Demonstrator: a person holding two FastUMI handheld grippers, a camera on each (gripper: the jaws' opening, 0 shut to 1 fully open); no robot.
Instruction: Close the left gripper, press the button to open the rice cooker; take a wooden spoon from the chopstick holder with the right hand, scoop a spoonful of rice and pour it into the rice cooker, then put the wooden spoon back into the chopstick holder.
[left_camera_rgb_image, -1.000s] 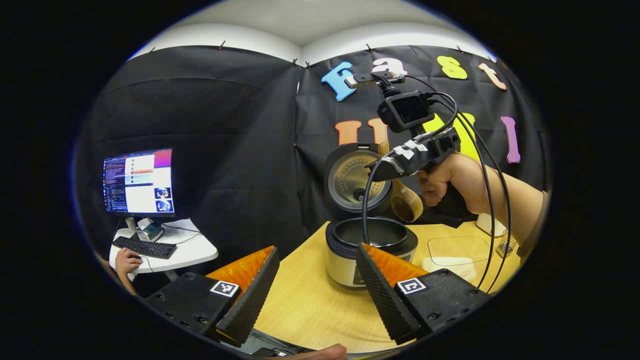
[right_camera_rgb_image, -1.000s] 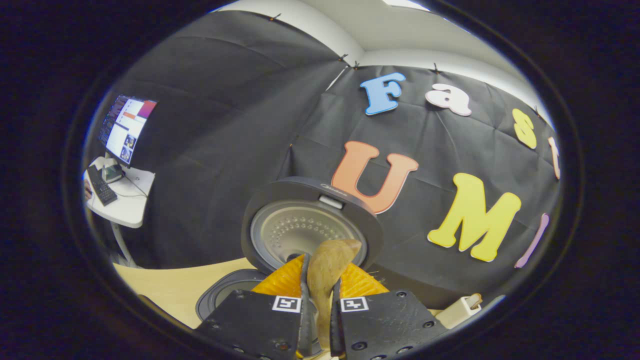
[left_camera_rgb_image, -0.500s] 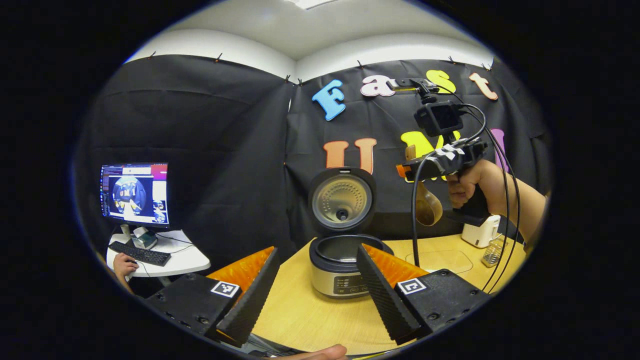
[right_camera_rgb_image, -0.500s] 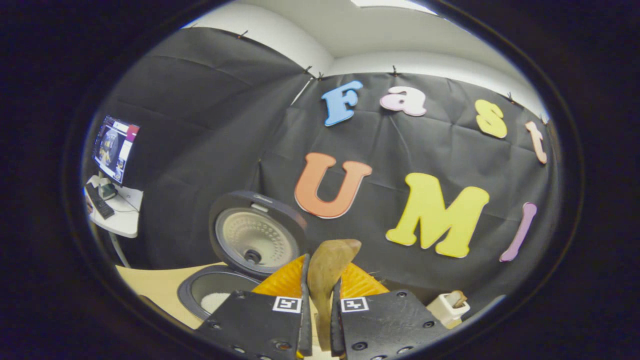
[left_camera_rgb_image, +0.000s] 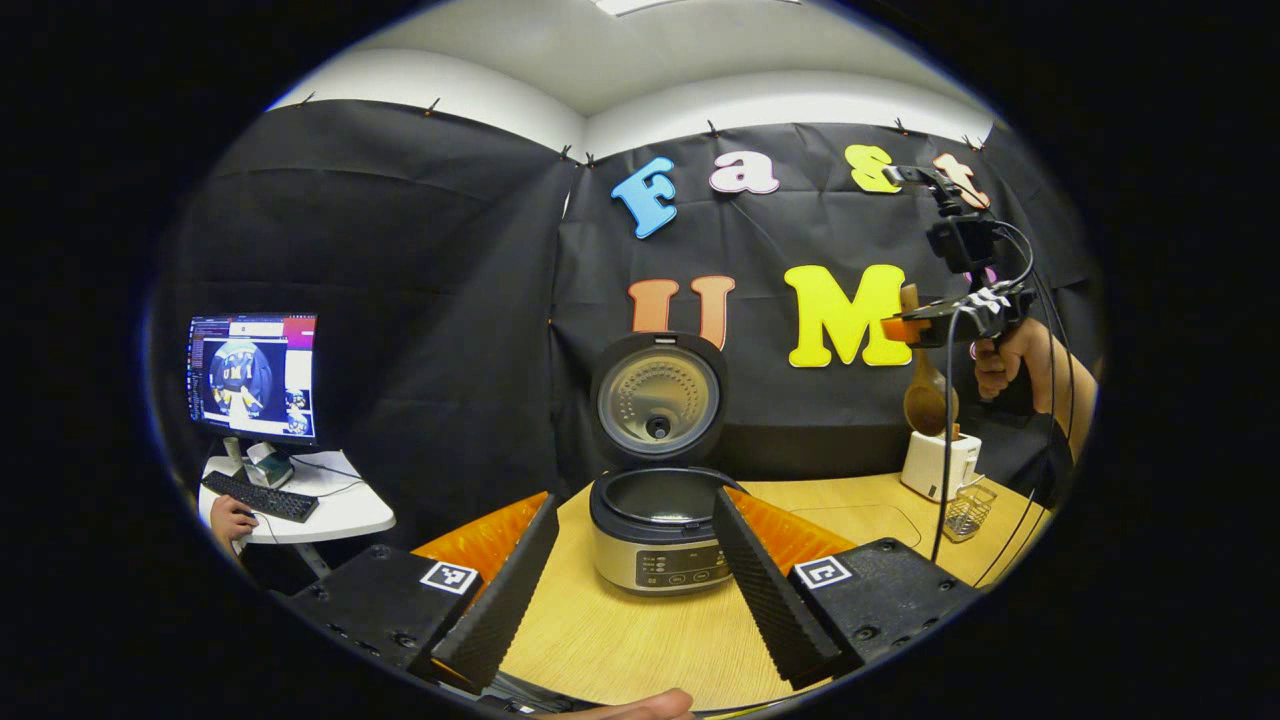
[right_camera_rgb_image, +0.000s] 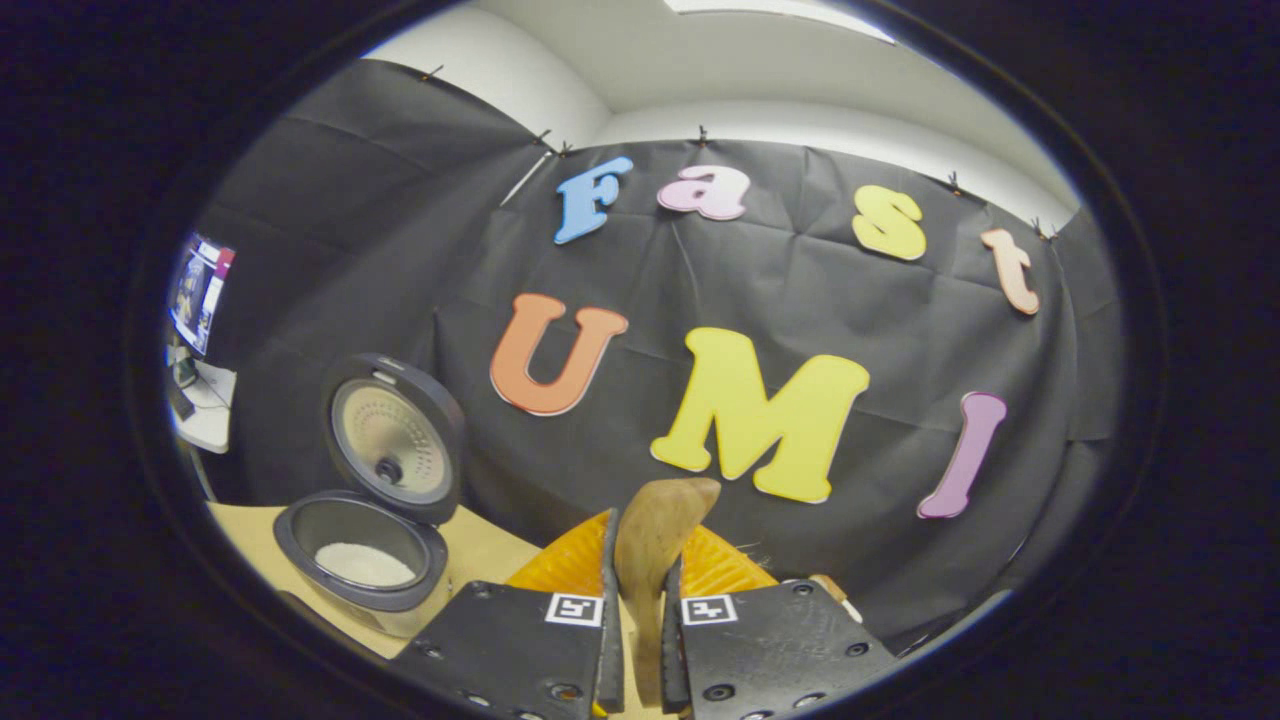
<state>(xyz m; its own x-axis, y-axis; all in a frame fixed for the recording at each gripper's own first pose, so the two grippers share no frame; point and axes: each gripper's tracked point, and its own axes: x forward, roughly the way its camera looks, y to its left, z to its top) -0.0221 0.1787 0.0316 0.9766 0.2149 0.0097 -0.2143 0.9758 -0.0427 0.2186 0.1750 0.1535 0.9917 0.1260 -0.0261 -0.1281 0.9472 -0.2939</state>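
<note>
The rice cooker (left_camera_rgb_image: 655, 535) stands open on the wooden table (left_camera_rgb_image: 620, 635), lid (left_camera_rgb_image: 657, 395) upright; white rice (right_camera_rgb_image: 365, 565) lies in the cooker's pot (right_camera_rgb_image: 360, 550). My left gripper (left_camera_rgb_image: 635, 590) is open in front of the cooker, holding nothing. My right gripper (right_camera_rgb_image: 640, 580) is shut on the handle of the wooden spoon (right_camera_rgb_image: 655, 520). In the left gripper view the right gripper (left_camera_rgb_image: 915, 328) is at the far right, held by a hand. The spoon (left_camera_rgb_image: 925, 400) hangs bowl down just above the white chopstick holder (left_camera_rgb_image: 938, 465).
A small wire cup (left_camera_rgb_image: 966, 512) stands beside the chopstick holder, and a clear mat (left_camera_rgb_image: 865, 520) lies right of the cooker. Off the table's left a monitor (left_camera_rgb_image: 252, 378) sits on a white side desk (left_camera_rgb_image: 330, 510), with a person's hand (left_camera_rgb_image: 228, 520) at a keyboard.
The right gripper carried the spoon from over the open cooker to the right, to above the chopstick holder. The cooker slid leftward in the right gripper view. The left gripper stayed open.
</note>
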